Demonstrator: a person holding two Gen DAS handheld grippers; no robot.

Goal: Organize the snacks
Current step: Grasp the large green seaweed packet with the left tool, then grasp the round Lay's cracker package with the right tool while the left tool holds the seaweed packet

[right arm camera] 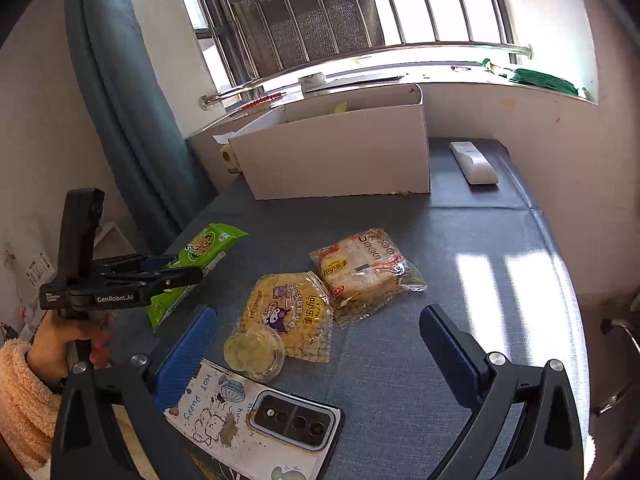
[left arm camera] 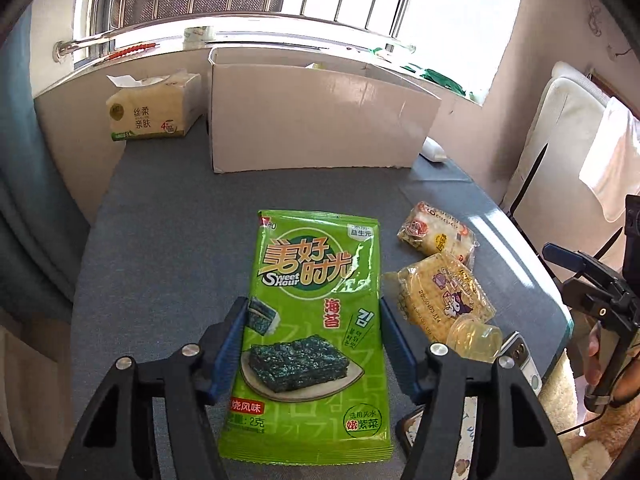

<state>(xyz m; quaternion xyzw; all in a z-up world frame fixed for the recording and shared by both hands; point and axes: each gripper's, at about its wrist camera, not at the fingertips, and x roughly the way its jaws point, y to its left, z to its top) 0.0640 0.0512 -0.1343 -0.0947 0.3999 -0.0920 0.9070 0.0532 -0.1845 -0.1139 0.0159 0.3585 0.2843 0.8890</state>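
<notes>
A green seaweed snack packet (left arm camera: pixel 316 320) lies flat on the blue-grey table, between the open fingers of my left gripper (left arm camera: pixel 314 312), which straddle its sides. It also shows in the right wrist view (right arm camera: pixel 200 264), with the left gripper (right arm camera: pixel 180 270) over it. To its right lie a yellow cracker pack (left arm camera: pixel 440 300) (right arm camera: pixel 292 314), a Lay's chips packet (left arm camera: pixel 438 236) (right arm camera: pixel 364 270) and a small clear jelly cup (left arm camera: pixel 476 338) (right arm camera: pixel 254 354). My right gripper (right arm camera: pixel 320 332) is open and empty above the table, near these snacks. An open white cardboard box (left arm camera: pixel 320 120) (right arm camera: pixel 340 152) stands at the back.
A tissue pack (left arm camera: pixel 154 110) sits left of the box. A white remote (right arm camera: pixel 474 162) lies right of it. A phone (right arm camera: pixel 296 420) rests on a printed card at the near edge. The blue-grey table (right arm camera: pixel 460 280) drops off at right. A curtain hangs left.
</notes>
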